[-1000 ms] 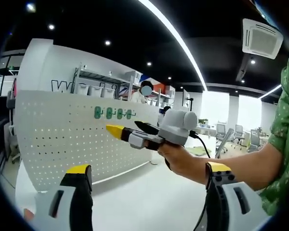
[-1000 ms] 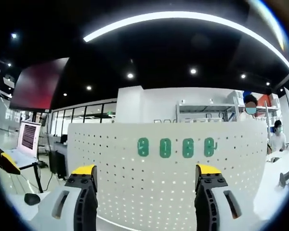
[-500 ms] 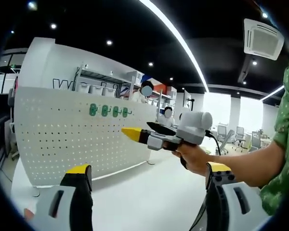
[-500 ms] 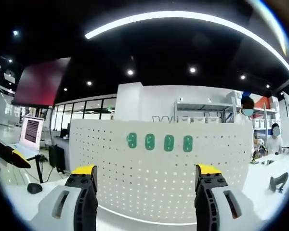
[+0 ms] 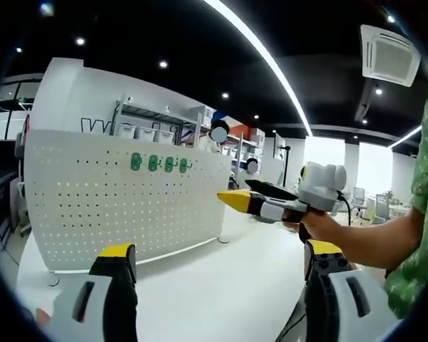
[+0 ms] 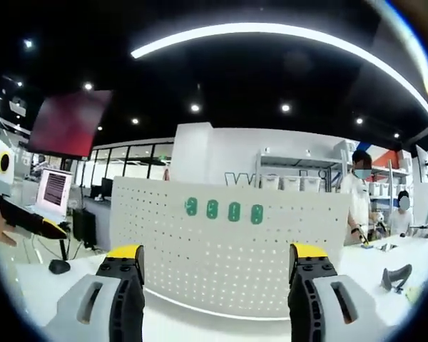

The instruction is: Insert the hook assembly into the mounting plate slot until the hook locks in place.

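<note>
A white perforated mounting plate (image 5: pixel 121 206) stands upright on the white table, also seen straight ahead in the right gripper view (image 6: pixel 235 256). Several green hook pieces (image 5: pixel 157 163) sit in a row near its top (image 6: pixel 223 209). My left gripper (image 5: pixel 220 253) is open and holds nothing, some way back from the plate. My right gripper (image 6: pixel 217 253) is open too, with nothing between its jaws. In the left gripper view the right gripper (image 5: pixel 235 199) comes in from the right, held by a hand, its yellow tips short of the plate's right end. The left gripper (image 6: pixel 50 229) shows at the left edge of the right gripper view.
The white table (image 5: pixel 221 292) runs in front of the plate. A mouse (image 6: pixel 57 266) and a screen (image 6: pixel 53 189) are at the left, a dark tool (image 6: pixel 392 276) at the right. People stand by shelves (image 6: pixel 360 192) behind. A green sleeve (image 5: pixel 424 206) is at the right.
The right gripper has drawn back from the plate, shifting right in the left gripper view; the plate looks smaller in the right gripper view. Both grippers stay open.
</note>
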Demonstrator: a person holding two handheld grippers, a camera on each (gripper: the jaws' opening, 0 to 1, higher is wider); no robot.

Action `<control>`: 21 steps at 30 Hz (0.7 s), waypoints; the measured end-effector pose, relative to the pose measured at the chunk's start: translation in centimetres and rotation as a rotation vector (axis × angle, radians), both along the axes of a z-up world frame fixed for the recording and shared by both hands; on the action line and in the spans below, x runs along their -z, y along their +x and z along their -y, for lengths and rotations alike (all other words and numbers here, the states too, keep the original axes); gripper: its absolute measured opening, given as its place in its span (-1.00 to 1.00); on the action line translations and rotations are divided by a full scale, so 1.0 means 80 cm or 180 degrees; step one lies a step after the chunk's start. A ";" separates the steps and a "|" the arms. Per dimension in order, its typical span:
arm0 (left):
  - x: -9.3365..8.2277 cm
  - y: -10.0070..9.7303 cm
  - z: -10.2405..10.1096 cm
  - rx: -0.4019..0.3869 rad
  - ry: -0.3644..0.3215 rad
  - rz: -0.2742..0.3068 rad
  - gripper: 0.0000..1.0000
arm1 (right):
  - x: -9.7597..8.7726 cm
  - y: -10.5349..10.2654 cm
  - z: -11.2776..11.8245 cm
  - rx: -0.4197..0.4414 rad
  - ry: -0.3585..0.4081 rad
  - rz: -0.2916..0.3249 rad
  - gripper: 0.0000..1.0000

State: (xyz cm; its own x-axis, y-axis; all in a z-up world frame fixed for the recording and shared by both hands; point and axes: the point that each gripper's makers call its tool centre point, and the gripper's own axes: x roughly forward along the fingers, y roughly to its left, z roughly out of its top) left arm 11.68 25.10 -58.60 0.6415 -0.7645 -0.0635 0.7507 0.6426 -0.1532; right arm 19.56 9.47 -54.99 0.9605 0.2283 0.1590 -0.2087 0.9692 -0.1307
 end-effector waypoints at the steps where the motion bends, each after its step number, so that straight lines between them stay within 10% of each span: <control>1: 0.000 -0.002 0.000 0.0003 0.0001 -0.0003 1.00 | 0.000 -0.006 0.001 -0.0008 -0.0018 0.0001 0.70; 21: 0.028 -0.031 -0.010 -0.0400 0.0005 0.0024 1.00 | 0.056 -0.124 0.016 0.0037 0.0027 -0.0262 0.67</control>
State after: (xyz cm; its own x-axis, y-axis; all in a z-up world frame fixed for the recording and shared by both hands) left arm 9.19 25.91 -60.82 0.7327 -0.6780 -0.0594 0.6654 0.7319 -0.1467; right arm 9.64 8.23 -59.44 0.9730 0.2159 0.0813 -0.2070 0.9726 -0.1053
